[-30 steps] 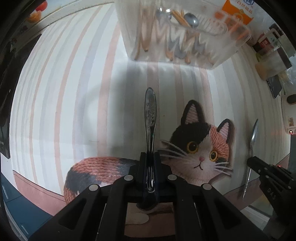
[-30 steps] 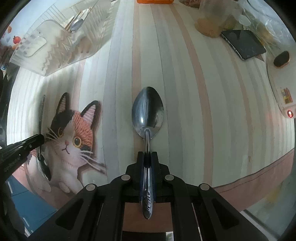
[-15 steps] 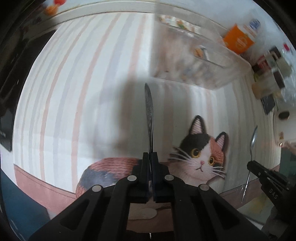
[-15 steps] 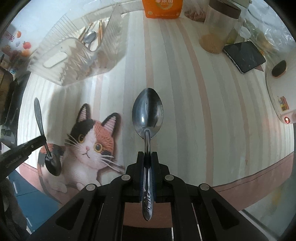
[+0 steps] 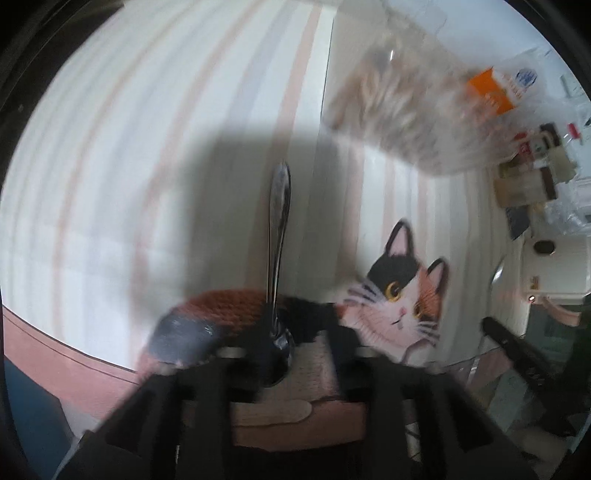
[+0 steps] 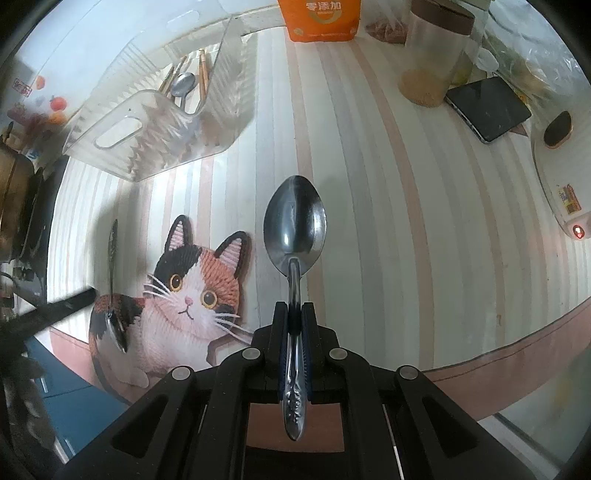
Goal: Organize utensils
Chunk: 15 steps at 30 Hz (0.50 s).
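In the blurred left wrist view my left gripper (image 5: pixel 295 339) has its jaws opening. A metal spoon (image 5: pixel 279 221) stands between them, bowl down and handle up, close to the left finger and clear of the right one. The right wrist view shows this spoon (image 6: pixel 110 277) upright over the cat mat, beside the left gripper (image 6: pixel 74 302). My right gripper (image 6: pixel 295 321) is shut on the handle of a second spoon (image 6: pixel 295 225), bowl forward, above the striped cloth. A clear plastic bin (image 6: pixel 159 122) at the far left holds a spoon and chopsticks.
A cat-shaped mat (image 6: pixel 192 280) lies near the table's front edge. At the back stand an orange carton (image 6: pixel 319 18) and a glass jar (image 6: pixel 432 55). A dark phone (image 6: pixel 487 109) and a white appliance (image 6: pixel 561 177) with a red light are at the right.
The left jaws, shut on the spoon before, have parted around it. The left view has swung, so the bin now sits further right. The right gripper has risen slightly with its spoon.
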Motion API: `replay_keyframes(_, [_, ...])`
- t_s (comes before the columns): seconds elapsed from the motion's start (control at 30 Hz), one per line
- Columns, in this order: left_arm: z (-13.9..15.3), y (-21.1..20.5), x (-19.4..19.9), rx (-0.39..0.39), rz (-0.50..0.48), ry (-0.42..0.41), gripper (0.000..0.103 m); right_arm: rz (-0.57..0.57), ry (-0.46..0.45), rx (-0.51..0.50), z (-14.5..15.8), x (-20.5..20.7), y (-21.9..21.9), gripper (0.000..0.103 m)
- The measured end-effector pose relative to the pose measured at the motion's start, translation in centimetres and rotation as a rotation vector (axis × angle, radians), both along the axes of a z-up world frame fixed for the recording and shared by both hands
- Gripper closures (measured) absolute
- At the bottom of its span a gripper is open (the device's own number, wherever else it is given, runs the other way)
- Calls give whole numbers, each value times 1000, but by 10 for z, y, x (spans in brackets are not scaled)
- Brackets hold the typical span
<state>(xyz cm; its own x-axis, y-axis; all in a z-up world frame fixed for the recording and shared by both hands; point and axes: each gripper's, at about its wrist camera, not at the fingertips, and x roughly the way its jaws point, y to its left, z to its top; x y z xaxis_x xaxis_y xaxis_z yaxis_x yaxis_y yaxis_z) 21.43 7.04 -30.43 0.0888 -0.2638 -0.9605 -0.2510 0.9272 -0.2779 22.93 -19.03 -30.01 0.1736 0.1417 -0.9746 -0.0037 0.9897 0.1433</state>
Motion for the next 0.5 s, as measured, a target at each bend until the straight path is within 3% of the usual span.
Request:
replay_keyframes(0.07, [-1,-8,0,50,-19,-38,62,-1,0,-4,0,0,-2,96])
replay_keyframes(0.13, [-10,-12,4,67,-26,4,63,-4,2,-6,-2,-1,-3,96])
replay_keyframes(0.3, [-10,-26,12,140,-57,-18,67,-9,22,-10,-11,-2,-5,96])
replay_keyframes(0.33, [-10,-28,14,167,-65,-22,81,-10,26,-11,-13,-2,-5,96])
replay_keyframes(0.4, [-11,-30,16,203,-77,-30,98,-11,32,-13,-16,-4,-6,96])
replay_keyframes(0.5, [-11,-27,17,195,-67,-31,98,-8,30,-14,-16,-5,-7,96])
